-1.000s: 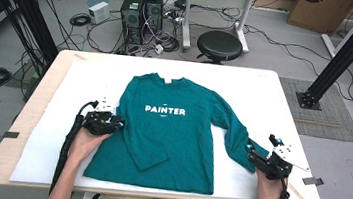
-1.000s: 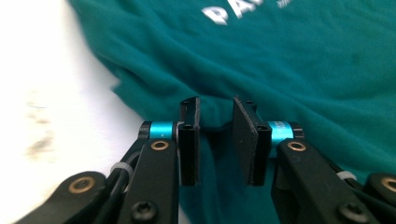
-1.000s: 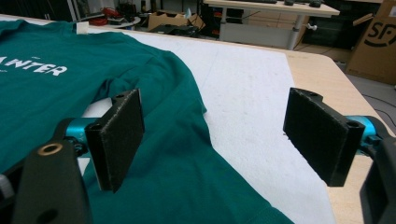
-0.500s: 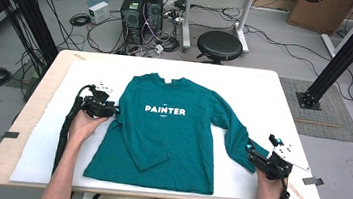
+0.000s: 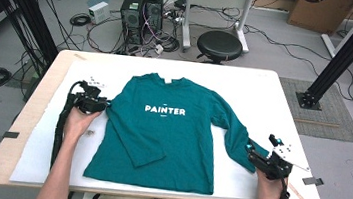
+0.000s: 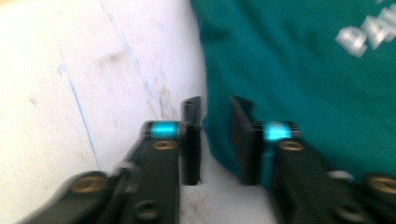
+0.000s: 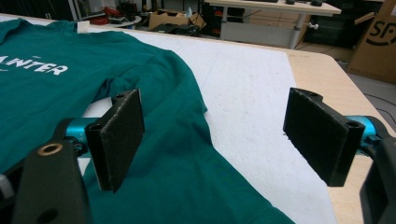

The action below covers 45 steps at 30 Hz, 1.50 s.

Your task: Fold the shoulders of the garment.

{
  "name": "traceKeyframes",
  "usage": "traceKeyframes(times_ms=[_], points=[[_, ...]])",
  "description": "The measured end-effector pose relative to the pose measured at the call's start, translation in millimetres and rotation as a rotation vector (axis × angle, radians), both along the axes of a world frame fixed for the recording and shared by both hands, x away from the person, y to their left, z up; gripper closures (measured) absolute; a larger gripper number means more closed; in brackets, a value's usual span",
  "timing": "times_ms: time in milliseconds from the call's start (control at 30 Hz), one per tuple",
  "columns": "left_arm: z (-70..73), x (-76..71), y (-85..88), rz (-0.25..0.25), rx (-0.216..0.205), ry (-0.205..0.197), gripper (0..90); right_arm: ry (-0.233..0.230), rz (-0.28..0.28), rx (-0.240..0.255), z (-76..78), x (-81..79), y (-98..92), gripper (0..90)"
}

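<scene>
While the green shirt (image 5: 163, 133) lies flat | left gripper (image 6: 215, 135): jaws just closing, narrow gap, grabbing nothing | right gripper (image 7: 215, 135): jaws wide apart over sleeve (image 7: 187, 163)

We hold two black hand-held grippers. Our left gripper (image 5: 105, 105) has a black body, a thick black cable looping off it along the forearm, and small white markers on top. In the left gripper view (image 6: 215, 140) its two flat black pads sit on black arms with bright turquoise bands and brass-coloured screws. Our right gripper (image 5: 250, 153) carries a grey three-cornered plate and turquoise spots near the tips; in the right gripper view (image 7: 212, 137) its pads (image 7: 119, 135) are broad, rough black slabs with screw holes, fixed to turquoise mounts. Our forearms are bare, and we wear khaki trousers.
</scene>
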<state>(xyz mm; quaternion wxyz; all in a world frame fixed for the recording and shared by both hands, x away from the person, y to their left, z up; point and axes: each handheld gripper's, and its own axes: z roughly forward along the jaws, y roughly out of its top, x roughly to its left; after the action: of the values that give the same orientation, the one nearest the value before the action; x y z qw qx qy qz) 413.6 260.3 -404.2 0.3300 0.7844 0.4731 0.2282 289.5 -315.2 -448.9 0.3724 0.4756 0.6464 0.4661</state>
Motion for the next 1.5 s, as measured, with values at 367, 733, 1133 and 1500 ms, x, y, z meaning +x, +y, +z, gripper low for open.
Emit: traceKeyframes(times_ms=[367, 733, 1133, 1500], points=[[-14.0, 28.3, 0.6, 0.031, -0.07, -0.028, 66.3, 0.008, -0.001, -0.019, 0.3, 1.5, 1.6, 20.8], [6.7, 10.2, -10.5, -0.052, -0.044, -0.062, 59.0, 0.011, -0.001, -0.014, 0.3, 1.5, 2.2, 20.8], [26.0, 58.6, -31.4, -0.068, 0.063, -0.024, 60.9, 0.02, 0.003, -0.005, 0.4, 1.4, 1.8, 20.8], [-9.1, 115.8, -37.5, -0.022, 0.032, 0.064, 61.2, 0.017, 0.001, -0.009, 0.4, 1.3, 1.7, 20.8]])
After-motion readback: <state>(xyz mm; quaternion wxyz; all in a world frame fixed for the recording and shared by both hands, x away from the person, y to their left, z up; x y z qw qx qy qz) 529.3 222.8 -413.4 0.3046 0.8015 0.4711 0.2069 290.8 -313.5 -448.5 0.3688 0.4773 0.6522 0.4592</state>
